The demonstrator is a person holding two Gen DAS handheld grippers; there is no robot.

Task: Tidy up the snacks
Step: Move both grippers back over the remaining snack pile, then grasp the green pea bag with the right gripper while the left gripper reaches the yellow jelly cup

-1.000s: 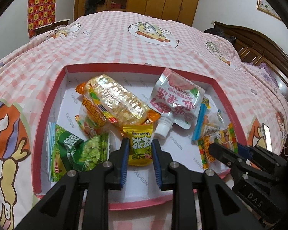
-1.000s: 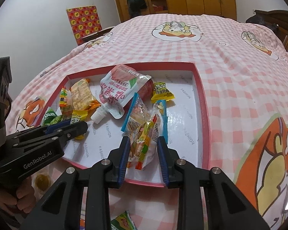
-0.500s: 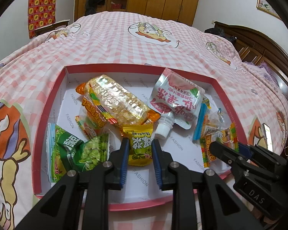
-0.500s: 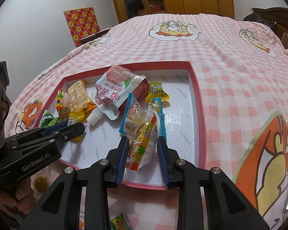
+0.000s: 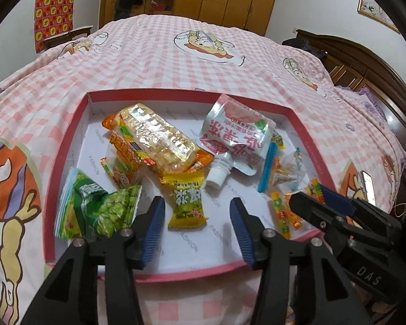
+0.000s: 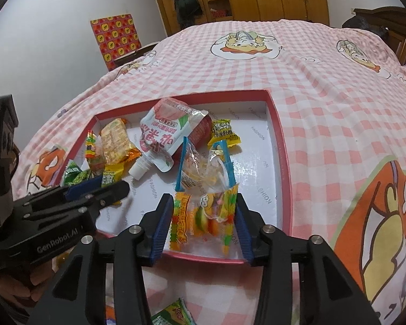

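Note:
A red-rimmed white box [image 5: 65, 146] on the bed holds the snacks. My left gripper [image 5: 197, 211] is open over the box's near edge; the small yellow packet [image 5: 185, 200] lies just beyond its fingertips, free. A green pea bag [image 5: 100, 211] lies to its left, a clear cracker pack [image 5: 154, 138] and a white spout pouch [image 5: 235, 140] lie behind. My right gripper [image 6: 204, 205] is open; the colourful gummy candy bag [image 6: 203, 216] lies between its fingers on the box floor. The box's rim shows in the right wrist view [image 6: 281, 162].
A clear bag with blue strips [image 6: 203, 168] and a yellow candy packet [image 6: 224, 132] lie beyond the gummy bag. A green-orange packet [image 6: 173, 314] lies on the pink checked bedspread [image 6: 324, 108] outside the box. Wooden headboard [image 5: 365, 62] at right.
Both grippers have opened. The left one let go of the yellow packet and the right one let go of the gummy bag; both snacks now rest in the box.

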